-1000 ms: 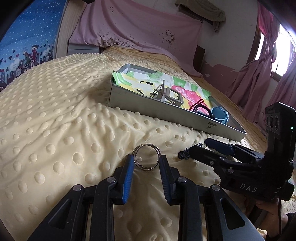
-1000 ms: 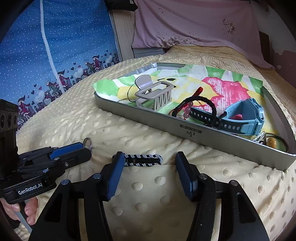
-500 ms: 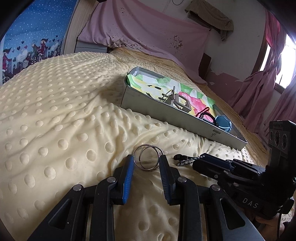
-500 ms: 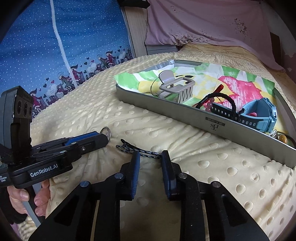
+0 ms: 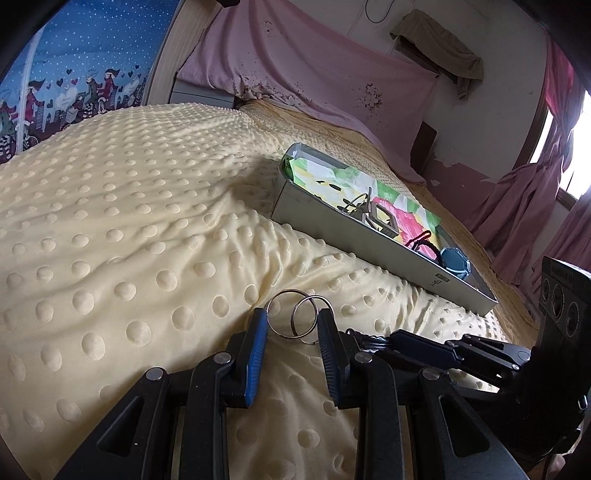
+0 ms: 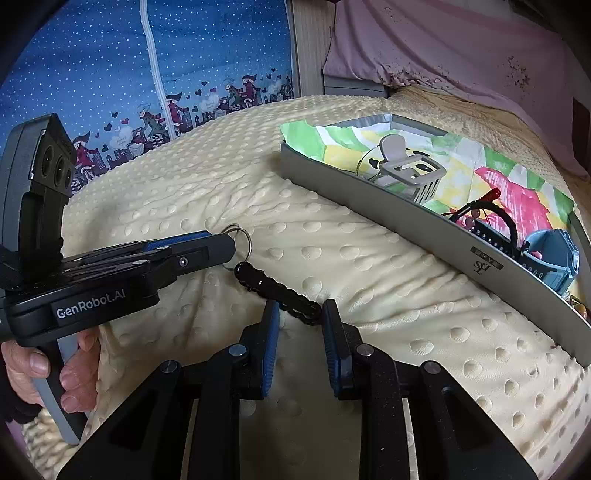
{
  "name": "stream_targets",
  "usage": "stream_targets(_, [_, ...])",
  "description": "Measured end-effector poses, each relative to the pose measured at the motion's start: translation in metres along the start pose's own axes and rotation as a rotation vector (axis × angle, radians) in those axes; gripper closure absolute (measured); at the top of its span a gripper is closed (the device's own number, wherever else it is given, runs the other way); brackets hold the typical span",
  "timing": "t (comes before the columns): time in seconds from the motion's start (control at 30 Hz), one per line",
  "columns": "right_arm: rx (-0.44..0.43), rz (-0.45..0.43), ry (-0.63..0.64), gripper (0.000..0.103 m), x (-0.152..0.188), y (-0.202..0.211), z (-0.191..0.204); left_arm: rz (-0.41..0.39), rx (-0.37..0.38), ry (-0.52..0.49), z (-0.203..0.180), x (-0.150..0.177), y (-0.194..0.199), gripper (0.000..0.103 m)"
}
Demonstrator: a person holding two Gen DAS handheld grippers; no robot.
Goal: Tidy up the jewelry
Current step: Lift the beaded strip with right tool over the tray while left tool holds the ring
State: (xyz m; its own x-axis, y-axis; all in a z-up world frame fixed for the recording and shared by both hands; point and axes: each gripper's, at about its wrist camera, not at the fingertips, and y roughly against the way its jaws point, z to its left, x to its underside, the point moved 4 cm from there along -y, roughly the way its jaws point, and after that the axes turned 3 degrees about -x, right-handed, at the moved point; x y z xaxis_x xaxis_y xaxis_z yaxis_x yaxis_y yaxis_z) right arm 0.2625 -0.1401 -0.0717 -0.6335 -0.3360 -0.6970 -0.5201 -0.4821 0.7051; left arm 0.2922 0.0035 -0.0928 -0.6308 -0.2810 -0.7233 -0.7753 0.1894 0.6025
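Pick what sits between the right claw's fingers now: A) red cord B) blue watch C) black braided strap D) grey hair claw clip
C: the black braided strap on the yellow blanket ends between the right claw fingers; the hair clip and watch lie in the tray.

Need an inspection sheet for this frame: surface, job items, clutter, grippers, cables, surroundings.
Surface: yellow dotted blanket on a bed, rumpled.
Job's things: two linked metal rings joined to a black braided strap, lying on the blanket; grey tray lined with colourful paper holds a grey hair claw, a black cord bracelet and a blue watch.
Clutter: nothing seen.
Grippers: left gripper straddles the rings, jaws apart; right gripper straddles the strap's end, jaws apart.
Cables: a thin wire on the wall.
Surroundings: pink sheet, pink curtains, blue cartoon fabric.
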Motion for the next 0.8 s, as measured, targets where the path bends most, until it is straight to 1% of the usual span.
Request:
stream_targets(0.1, [0.003,0.012,-0.003,0.082,-0.003,-0.004,0.002,-0.008,-0.003,0.023,0.006,0.0,0.002,0.076])
stream_targets(0.13, [0.007,0.019,-0.005,0.084,-0.003,-0.005,0.003,-0.011,-0.007,0.026,0.006,0.0,0.003,0.076])
stream_targets(0.17, [0.009,0.025,-0.014,0.091,-0.004,-0.007,0.004,-0.014,-0.01,0.027,0.007,0.0,0.004,0.076])
stream_targets(0.23, [0.006,0.033,-0.054,0.095,-0.006,-0.01,0.001,-0.019,-0.016,0.029,0.007,0.0,0.005,0.076])
stream_targets(0.37, [-0.001,0.034,-0.164,0.095,-0.008,-0.016,-0.006,-0.02,-0.014,0.037,0.009,0.0,0.005,0.076])
stream_targets(0.5, [0.019,0.035,-0.208,0.098,-0.006,-0.021,-0.007,-0.025,-0.013,0.049,0.011,-0.001,0.006,0.076])
stream_targets(0.63, [0.009,0.027,-0.322,0.099,-0.004,-0.024,-0.015,-0.027,-0.017,0.056,0.013,-0.001,0.007,0.076])
stream_targets(0.8, [0.04,0.032,-0.298,0.099,-0.005,-0.029,-0.01,-0.027,-0.014,0.067,0.016,-0.002,0.007,0.076])
